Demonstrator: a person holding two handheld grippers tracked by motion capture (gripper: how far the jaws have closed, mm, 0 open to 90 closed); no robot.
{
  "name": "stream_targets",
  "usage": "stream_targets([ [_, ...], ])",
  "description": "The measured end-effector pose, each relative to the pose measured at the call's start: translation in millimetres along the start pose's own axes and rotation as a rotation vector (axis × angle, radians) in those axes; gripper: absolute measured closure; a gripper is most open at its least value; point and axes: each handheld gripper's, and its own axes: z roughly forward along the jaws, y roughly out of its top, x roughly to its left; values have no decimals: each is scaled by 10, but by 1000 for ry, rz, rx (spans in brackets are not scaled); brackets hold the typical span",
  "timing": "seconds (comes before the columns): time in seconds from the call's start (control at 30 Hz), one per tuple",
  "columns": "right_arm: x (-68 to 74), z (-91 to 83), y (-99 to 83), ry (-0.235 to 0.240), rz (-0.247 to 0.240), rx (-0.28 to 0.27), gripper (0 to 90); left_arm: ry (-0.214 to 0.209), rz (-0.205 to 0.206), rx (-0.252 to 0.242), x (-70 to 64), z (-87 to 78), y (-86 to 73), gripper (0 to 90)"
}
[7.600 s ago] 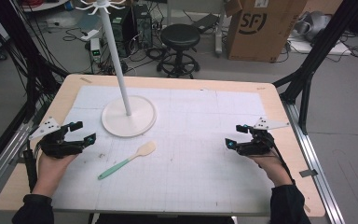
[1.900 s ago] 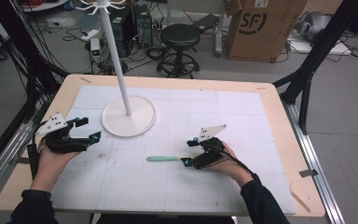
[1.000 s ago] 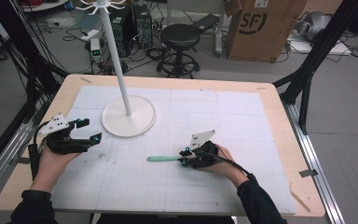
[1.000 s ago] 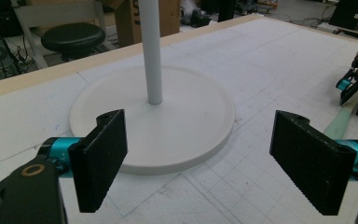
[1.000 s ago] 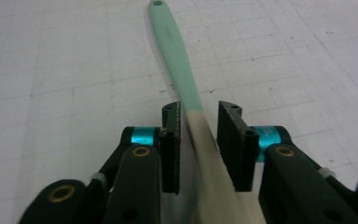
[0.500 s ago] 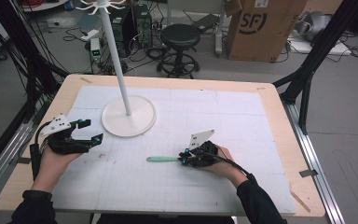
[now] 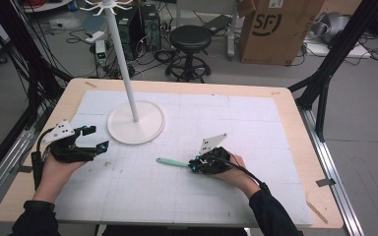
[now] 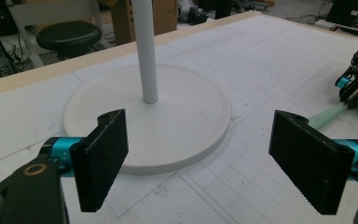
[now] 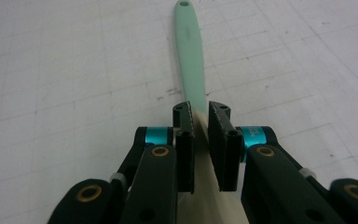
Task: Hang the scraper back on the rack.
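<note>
matt mint plastic spoon handle (image 9: 189,51), pale wooden bowl, rough black claw pads (image 8: 101,165)

Left claw (image 8: 198,163) gapes wide over the white stand base (image 8: 177,112); at far right, the other claw (image 8: 356,86) seems to pinch a green handle (image 8: 328,115).

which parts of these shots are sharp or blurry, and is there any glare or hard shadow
High view: even light, only faint shadows under the right tool and stand base. Left gripper view: left tool pads are sharp, the stool behind is soft. Right gripper view: the spoon handle is crisp and the near tool body blurs; no glare.
</note>
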Motion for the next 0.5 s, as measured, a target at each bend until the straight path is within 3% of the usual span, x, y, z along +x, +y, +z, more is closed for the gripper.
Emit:
stream_targets([
  [0.3, -63, -207, 72, -11, 99, -98, 817, -3, -4, -2, 5, 2, -2, 203],
  [0.5, -93, -448, 251, -12, 148, -175, 817, -10, -9, -7, 12, 1, -2, 200],
])
